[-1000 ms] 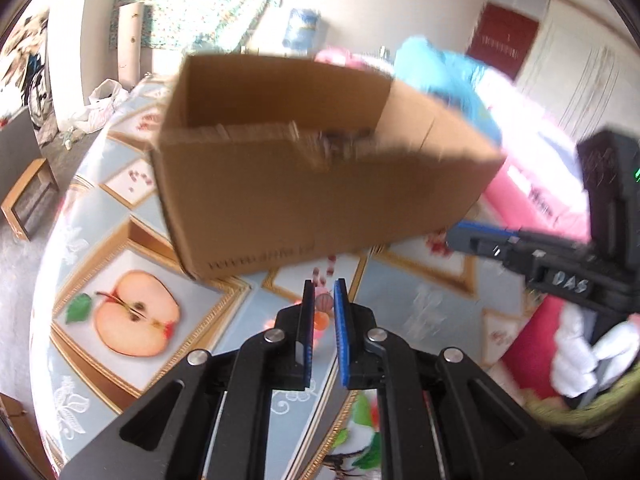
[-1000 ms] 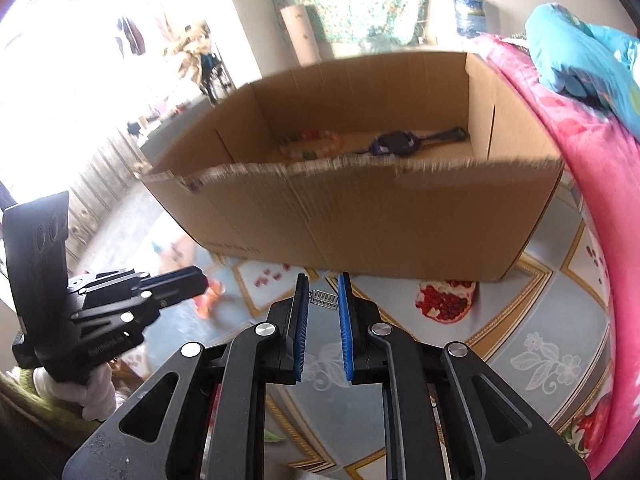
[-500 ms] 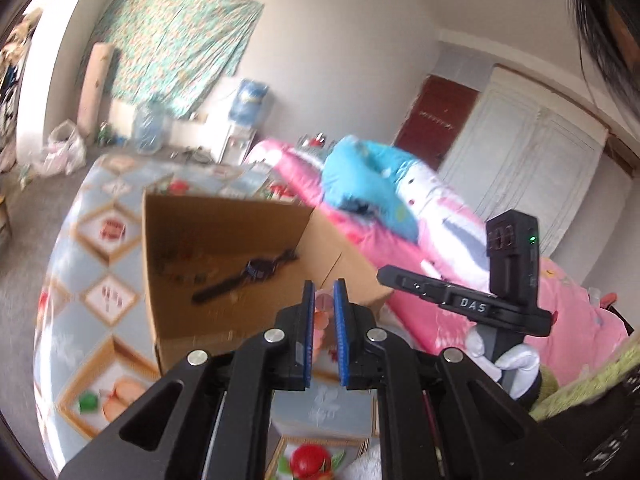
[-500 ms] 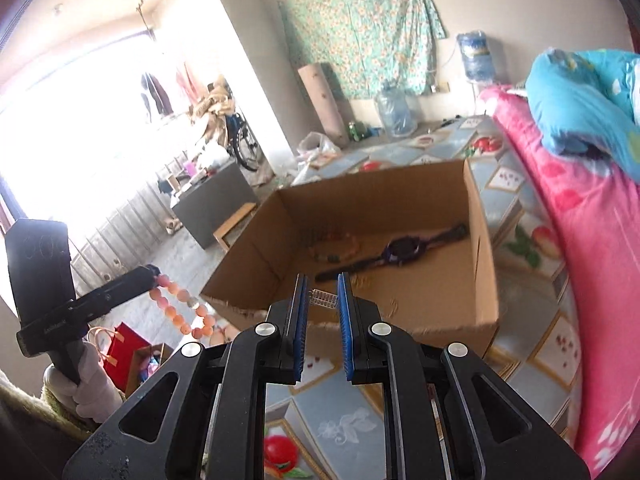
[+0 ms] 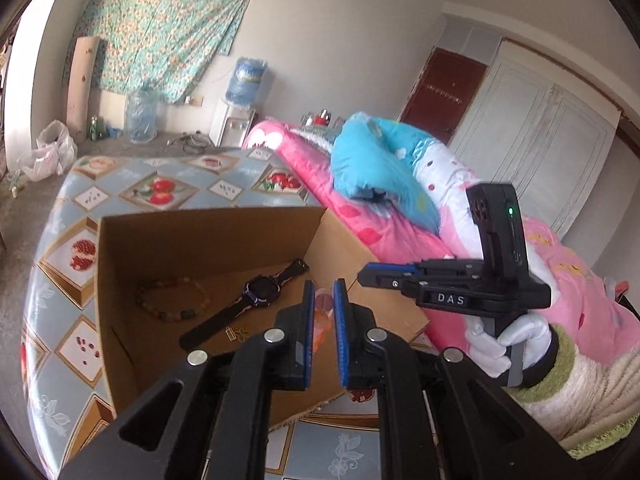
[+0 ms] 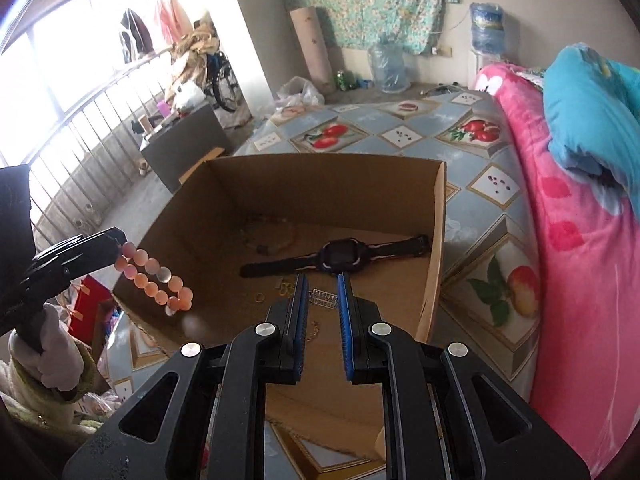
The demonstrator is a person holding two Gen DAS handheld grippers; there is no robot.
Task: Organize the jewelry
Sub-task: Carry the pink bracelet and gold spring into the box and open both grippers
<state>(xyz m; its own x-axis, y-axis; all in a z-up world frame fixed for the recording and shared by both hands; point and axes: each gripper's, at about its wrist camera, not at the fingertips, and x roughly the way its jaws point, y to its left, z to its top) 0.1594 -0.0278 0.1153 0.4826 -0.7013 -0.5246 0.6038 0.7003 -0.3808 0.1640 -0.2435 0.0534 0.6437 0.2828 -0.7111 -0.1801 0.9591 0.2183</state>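
Observation:
An open cardboard box (image 5: pixel 208 236) stands on the bed. Inside lie a black watch (image 5: pixel 262 294), a multicolour bead bracelet (image 5: pixel 172 300) and small gold pieces (image 5: pixel 236 334). My left gripper (image 5: pixel 323 286) is shut on a peach bead bracelet (image 5: pixel 322 306), which dangles from its tip in the right wrist view (image 6: pixel 154 280), left of the box (image 6: pixel 320 184) near its front corner. My right gripper (image 6: pixel 322 280) is shut on a small silver ribbed piece (image 6: pixel 323 298) above the box's near wall, with the watch (image 6: pixel 340 258) just beyond. The left wrist view shows the right gripper (image 5: pixel 362 278) over the box's right wall.
The box sits on a fruit-patterned sheet (image 5: pixel 156 190). A pink blanket (image 6: pixel 580 260) and a blue pillow (image 6: pixel 592 112) lie to the right. Water bottles (image 5: pixel 248 80) stand by the far wall. A barred window (image 6: pixel 60 120) is at the left.
Both grippers have risen and drawn back from the box's front wall. They now look down into the open box, each still holding its piece.

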